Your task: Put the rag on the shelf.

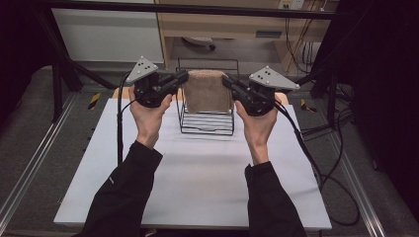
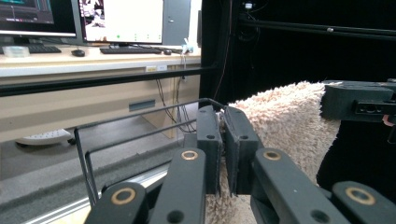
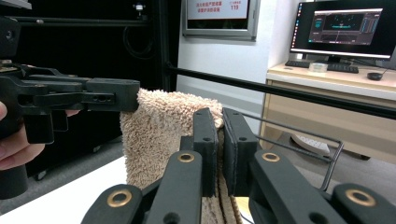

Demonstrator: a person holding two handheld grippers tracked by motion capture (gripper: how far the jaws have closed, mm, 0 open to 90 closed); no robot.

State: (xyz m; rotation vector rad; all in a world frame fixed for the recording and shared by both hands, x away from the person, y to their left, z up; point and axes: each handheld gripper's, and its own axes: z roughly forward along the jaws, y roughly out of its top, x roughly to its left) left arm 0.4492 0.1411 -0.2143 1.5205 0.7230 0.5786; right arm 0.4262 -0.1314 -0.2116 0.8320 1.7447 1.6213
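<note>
A beige fluffy towel (image 1: 207, 91) hangs folded above a black wire rack (image 1: 206, 123) at the table's far middle. My left gripper (image 1: 184, 76) is shut on the towel's upper left corner and my right gripper (image 1: 226, 80) is shut on its upper right corner. In the left gripper view the jaws pinch the towel (image 2: 280, 116) edge at the left gripper (image 2: 223, 140), with the other gripper's jaws at the far corner. In the right gripper view the right gripper (image 3: 219, 140) clamps the towel (image 3: 159, 135) edge, and the towel hangs down between both grippers.
The white table top (image 1: 197, 173) lies under my arms. Behind the rack are a wooden desk (image 1: 222, 24) and a black frame bar (image 1: 197, 9). Cables (image 1: 321, 163) trail off the table's right side. Monitors and keyboards stand on desks (image 2: 93, 56) in the background.
</note>
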